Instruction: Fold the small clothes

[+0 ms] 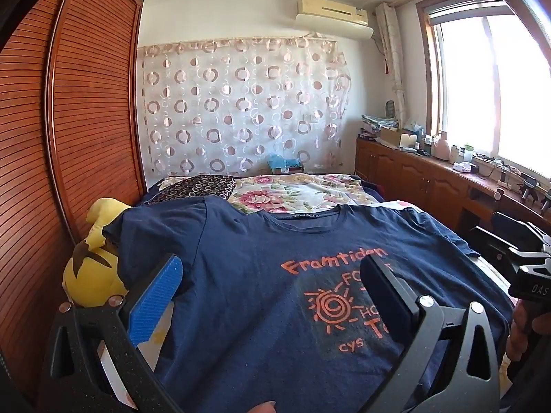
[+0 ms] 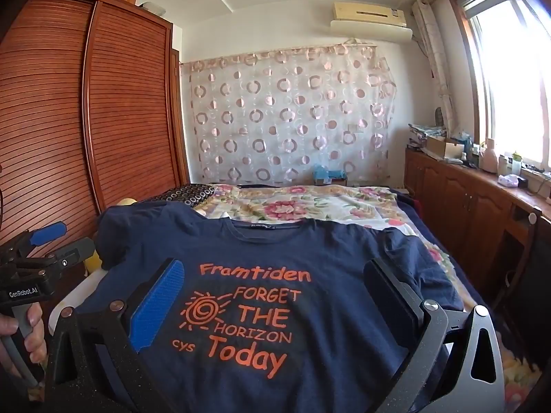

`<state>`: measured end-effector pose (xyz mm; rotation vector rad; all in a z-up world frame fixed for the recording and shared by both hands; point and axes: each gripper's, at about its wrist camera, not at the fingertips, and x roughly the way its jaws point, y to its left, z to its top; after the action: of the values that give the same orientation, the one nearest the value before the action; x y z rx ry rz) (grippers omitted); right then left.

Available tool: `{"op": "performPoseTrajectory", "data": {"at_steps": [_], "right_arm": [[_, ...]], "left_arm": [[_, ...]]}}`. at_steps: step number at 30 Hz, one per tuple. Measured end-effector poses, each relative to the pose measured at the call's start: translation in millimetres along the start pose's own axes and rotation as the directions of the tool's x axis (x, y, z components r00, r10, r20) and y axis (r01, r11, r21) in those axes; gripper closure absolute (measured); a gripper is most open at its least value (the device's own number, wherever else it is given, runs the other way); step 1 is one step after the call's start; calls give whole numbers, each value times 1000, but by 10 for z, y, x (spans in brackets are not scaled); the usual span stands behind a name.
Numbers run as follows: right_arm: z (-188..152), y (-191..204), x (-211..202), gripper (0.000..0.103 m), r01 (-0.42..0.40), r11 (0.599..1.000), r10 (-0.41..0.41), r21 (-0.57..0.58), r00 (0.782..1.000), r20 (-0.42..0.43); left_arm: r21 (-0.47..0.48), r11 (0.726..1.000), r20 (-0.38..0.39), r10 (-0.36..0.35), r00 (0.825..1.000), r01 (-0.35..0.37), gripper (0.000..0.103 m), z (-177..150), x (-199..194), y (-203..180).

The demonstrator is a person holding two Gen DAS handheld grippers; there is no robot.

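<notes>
Both grippers hover above a navy T-shirt (image 2: 310,247) with their jaws spread wide and nothing between the pads. From its own wrist camera, the left gripper (image 1: 272,285) hangs over the shirt's left half, its blue-padded finger (image 1: 155,299) near the left sleeve and its black finger over the orange print. The right gripper (image 2: 275,289) frames the print in its own view, the words "Framtiden", "FORGET THE HORIZON" and "Today" showing between its two fingers. Neither gripper touches the cloth.

The T-shirt lies face up and spread flat on the near end of the bed (image 2: 344,203), collar toward the far side, sleeves out to the left and right. Its right sleeve is a little rumpled. Beyond the collar lies a floral blanket (image 1: 292,192), and a dark ring-patterned pillow (image 1: 196,186) sits at the far left of the bed.

A yellow plush toy (image 1: 93,275) is wedged at the left edge of the bed, beside the slatted wooden wardrobe (image 1: 86,103), with the shirt's left sleeve draped partly over it. On the far wall hangs a circle-patterned curtain (image 2: 292,113) below an air conditioner (image 2: 372,13). Along the right wall, a wooden counter (image 2: 465,186) under the bright window carries boxes and bottles.
</notes>
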<state>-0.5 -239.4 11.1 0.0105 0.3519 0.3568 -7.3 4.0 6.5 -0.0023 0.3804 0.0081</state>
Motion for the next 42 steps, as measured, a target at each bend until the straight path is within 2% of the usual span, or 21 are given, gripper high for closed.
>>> {"op": "performPoseTrajectory", "data": {"at_steps": [42], "right_arm": [[-4,12,7,0,3,1000,-3,-4,1000,8]], "left_arm": [[-1,1000,4,3,1000,-3,0,9,-17,-10]]}}
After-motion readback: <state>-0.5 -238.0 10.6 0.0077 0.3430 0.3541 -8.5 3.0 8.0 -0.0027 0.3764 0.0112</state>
